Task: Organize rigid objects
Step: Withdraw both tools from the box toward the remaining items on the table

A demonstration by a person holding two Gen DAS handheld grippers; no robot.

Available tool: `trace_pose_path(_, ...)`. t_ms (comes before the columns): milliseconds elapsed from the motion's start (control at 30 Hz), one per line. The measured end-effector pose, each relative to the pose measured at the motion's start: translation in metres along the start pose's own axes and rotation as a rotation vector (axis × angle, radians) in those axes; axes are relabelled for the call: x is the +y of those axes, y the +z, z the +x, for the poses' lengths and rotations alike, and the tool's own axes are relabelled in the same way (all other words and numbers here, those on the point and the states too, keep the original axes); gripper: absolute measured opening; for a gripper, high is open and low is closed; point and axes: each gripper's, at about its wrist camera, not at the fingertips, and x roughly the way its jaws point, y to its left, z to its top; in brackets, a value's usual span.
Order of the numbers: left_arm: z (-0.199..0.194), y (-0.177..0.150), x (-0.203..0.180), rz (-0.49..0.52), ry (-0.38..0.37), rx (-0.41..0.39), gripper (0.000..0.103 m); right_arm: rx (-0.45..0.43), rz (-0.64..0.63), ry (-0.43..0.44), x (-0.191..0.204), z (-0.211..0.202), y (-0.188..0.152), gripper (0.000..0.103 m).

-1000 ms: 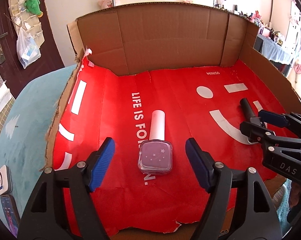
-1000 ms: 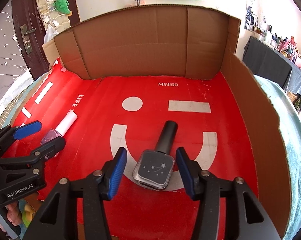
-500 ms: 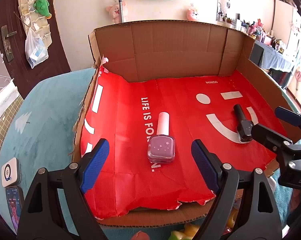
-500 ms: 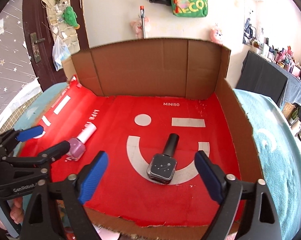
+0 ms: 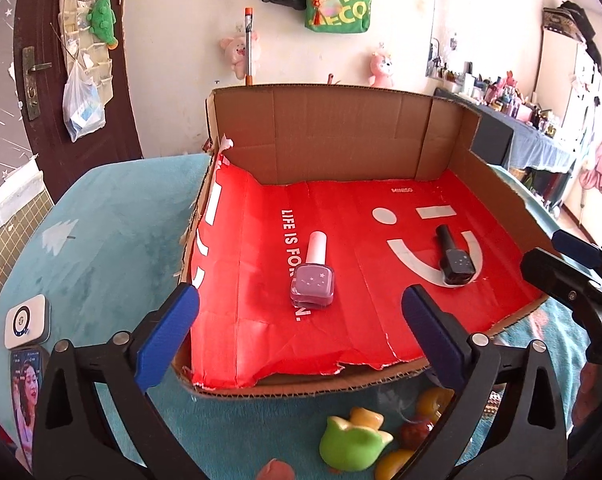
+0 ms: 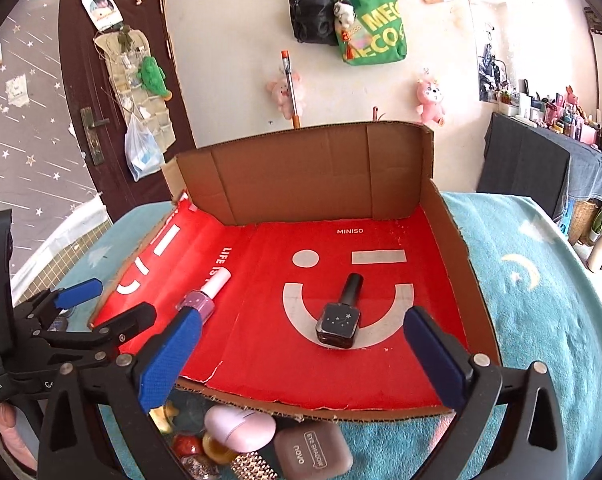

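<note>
A pink nail polish bottle (image 5: 312,278) with a white cap lies on the red floor of an open cardboard box (image 5: 341,136). A black nail polish bottle (image 5: 453,256) lies to its right on the white smile print. In the right wrist view the pink bottle (image 6: 201,297) and the black bottle (image 6: 339,320) show too. My left gripper (image 5: 300,330) is open and empty, held back over the box's front edge. My right gripper (image 6: 299,352) is open and empty, also at the front edge; it shows at the right in the left wrist view (image 5: 561,260).
Loose items lie in front of the box on the teal cloth: a green toy (image 5: 351,442), a pink case (image 6: 239,428), a brown eye shadow case (image 6: 313,454). A white device (image 5: 25,322) and a phone (image 5: 23,384) lie at the left.
Both grippers have pulled back and up from the bottles to the box's front edge. The right gripper's jaws opened wide, leaving the black bottle lying in the box.
</note>
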Motion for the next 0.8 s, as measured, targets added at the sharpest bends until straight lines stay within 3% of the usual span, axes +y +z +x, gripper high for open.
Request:
trace_pose_path(200,-0.022,-0.011,-0.004,0.008,-0.017,-0.056,0.103,-0.076,-0.010,-0.006,0.005,-0.027,-0.009,0.103)
trace_pose_path(533,-0.038,-0.028,-0.002,-0.022,-0.050,-0.048,0.103,-0.137,-0.022,-0.038,0.019,-0.056,-0.025,0.103)
trace_pose_path(800,-0.047,-0.044,-0.009,0.016,-0.034,-0.046,0.103,-0.154,-0.018,-0.059,0.025,-0.072,-0.041,0.103)
